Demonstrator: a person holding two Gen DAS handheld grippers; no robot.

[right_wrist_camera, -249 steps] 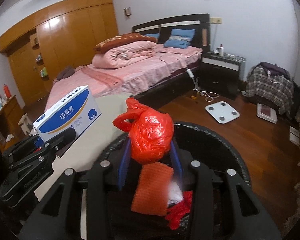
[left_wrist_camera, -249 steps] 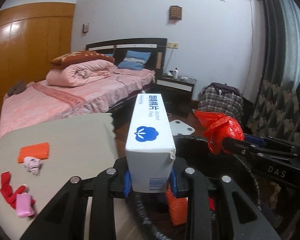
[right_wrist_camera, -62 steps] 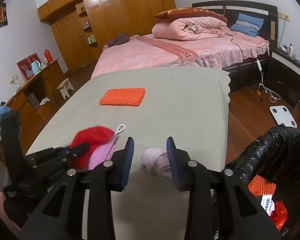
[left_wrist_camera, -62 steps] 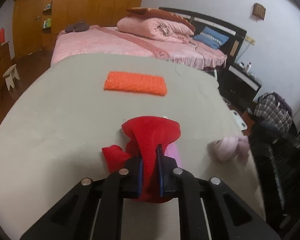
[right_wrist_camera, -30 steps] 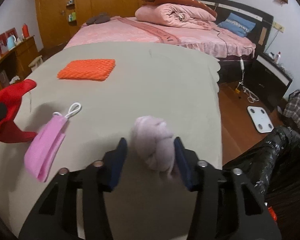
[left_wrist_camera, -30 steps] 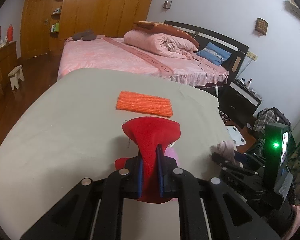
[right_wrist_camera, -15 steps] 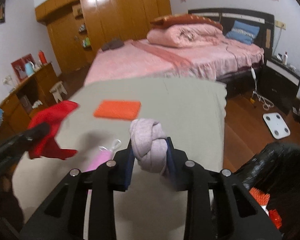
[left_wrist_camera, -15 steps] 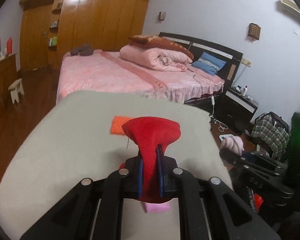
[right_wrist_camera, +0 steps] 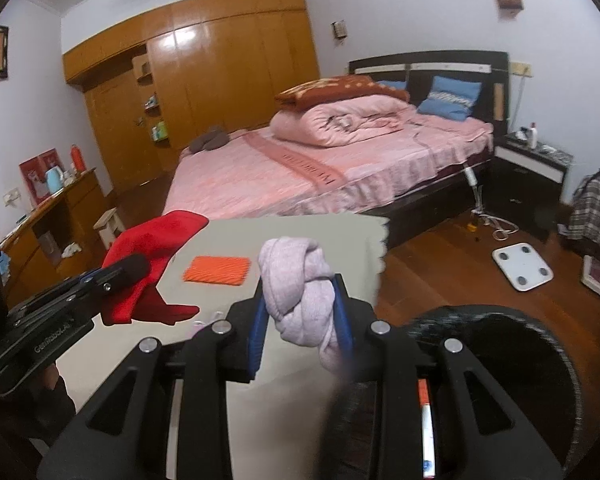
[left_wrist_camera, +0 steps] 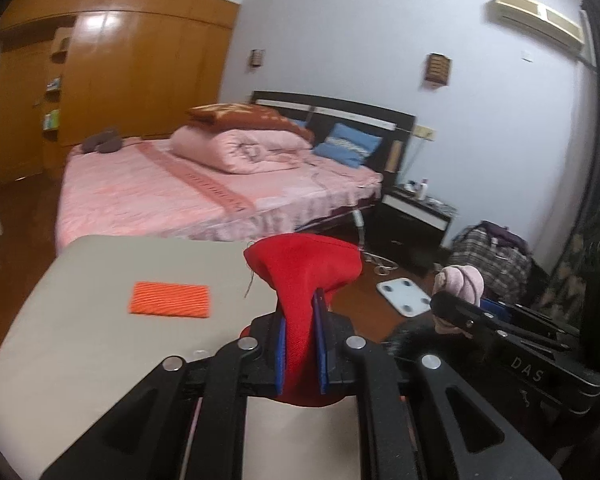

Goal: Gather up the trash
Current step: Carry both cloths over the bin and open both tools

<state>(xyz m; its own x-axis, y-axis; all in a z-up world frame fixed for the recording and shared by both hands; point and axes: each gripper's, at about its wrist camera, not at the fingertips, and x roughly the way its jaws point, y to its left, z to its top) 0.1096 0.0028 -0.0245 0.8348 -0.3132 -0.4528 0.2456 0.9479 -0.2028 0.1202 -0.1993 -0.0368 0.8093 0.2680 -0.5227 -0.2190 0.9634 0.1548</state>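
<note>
Jaws of the left gripper (left_wrist_camera: 300,350) are pinched nearly together on a red cloth (left_wrist_camera: 304,276), which flares out above the blue pads and hangs in a fold below them. Those of the right gripper (right_wrist_camera: 302,330) stand a little apart, pressing on both sides of a knotted pale-pink cloth bundle (right_wrist_camera: 296,284); they have just been closing on it. Both pieces are held up in the air, clear of the beige table (left_wrist_camera: 100,344). An orange mesh pad (left_wrist_camera: 170,299) lies flat on the table's far half, well apart from both grippers. From the right wrist view, a bin lined with a black bag (right_wrist_camera: 540,360) sits low at the right, just beside the table's edge, below and to the right of the bundle. Behind the table stands a bed (right_wrist_camera: 300,168) with pink bedding, and a white bathroom scale (right_wrist_camera: 522,266) lies on the wooden floor.
</note>
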